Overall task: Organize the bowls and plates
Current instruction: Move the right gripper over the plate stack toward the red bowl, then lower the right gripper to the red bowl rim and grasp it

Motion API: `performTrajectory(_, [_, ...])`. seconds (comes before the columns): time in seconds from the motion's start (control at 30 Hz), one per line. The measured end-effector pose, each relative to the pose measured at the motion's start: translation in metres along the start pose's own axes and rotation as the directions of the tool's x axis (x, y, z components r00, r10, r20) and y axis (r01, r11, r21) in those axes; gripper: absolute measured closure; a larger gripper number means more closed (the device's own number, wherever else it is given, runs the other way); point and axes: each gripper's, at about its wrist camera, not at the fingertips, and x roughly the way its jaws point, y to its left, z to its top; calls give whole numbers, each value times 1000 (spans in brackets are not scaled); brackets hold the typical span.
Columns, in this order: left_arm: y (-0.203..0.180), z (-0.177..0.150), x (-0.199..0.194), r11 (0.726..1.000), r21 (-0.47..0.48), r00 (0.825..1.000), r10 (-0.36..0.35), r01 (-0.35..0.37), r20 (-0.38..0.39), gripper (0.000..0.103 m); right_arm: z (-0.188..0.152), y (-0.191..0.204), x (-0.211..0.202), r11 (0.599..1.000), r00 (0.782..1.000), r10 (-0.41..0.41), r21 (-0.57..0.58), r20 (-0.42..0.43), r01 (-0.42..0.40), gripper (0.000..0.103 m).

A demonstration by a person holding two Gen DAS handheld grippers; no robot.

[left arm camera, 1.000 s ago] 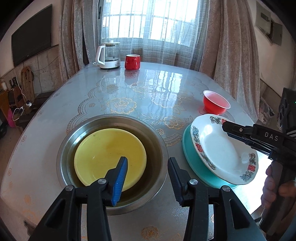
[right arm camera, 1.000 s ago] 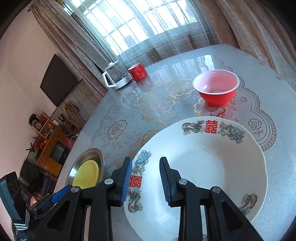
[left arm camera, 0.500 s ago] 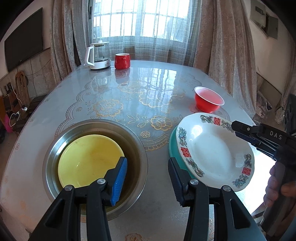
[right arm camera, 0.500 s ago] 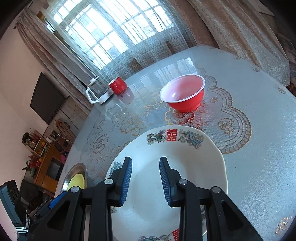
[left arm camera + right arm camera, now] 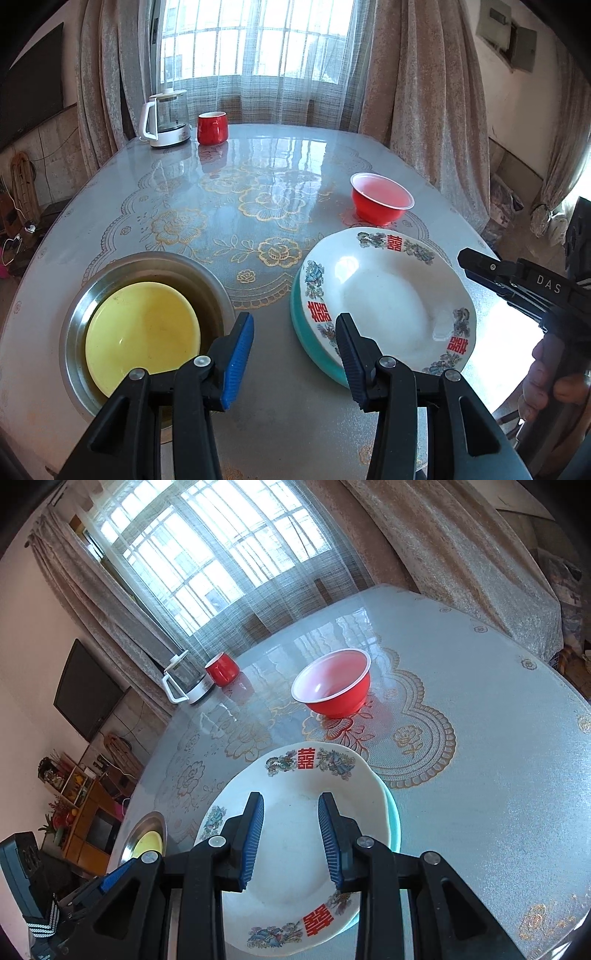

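A white plate (image 5: 391, 295) with red characters and flowers lies on a teal plate (image 5: 308, 343) at the near right of the table. A yellow plate (image 5: 142, 332) sits inside a steel basin (image 5: 218, 295) at the near left. A red bowl (image 5: 382, 199) stands behind the plate stack. My left gripper (image 5: 295, 350) is open and empty, above the bare table between basin and stack. My right gripper (image 5: 291, 830) is open with nothing between its pads; it hovers over the near half of the white plate (image 5: 295, 779). In the left wrist view the right gripper (image 5: 466, 260) is to the right of the stack.
A glass kettle (image 5: 166, 118) and a red mug (image 5: 211, 127) stand at the table's far edge by the curtained window. A hand (image 5: 554, 384) holds the right gripper's handle. The red bowl (image 5: 334, 683) is just beyond the white plate. The glossy table (image 5: 258, 177) has a floral cloth.
Both grippers have drawn back toward the near edge. The left one shifted right, from over the basin to the gap beside the stack. The plates and the bowl stayed put.
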Motion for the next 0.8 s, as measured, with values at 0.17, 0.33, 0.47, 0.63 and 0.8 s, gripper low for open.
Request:
performTrajectory(0.17, [-8,13,8,1000,9,1000,-3,3,-4,56,3,-9,-2,1000,1000,-5,17,8,5,69])
performTrajectory(0.33, [-12,27,23,1000,-5,999,-4,4,-44,56,7,-16,1,1000,1000,-13,22,2,13,69])
performTrajectory(0.47, [-16,35,39,1000,-17,996,-25,24,-85,56,13,-23,3,999,1000,-25,25,6,25,69])
performTrajectory(0.63, [-26,48,54,999,-4,996,-50,50,-78,56,28,-38,3,998,999,-45,45,17,44,69])
performTrajectory(0.8, [-29,67,73,994,-22,990,-107,106,-94,62,48,-48,10,996,999,-50,72,21,48,69])
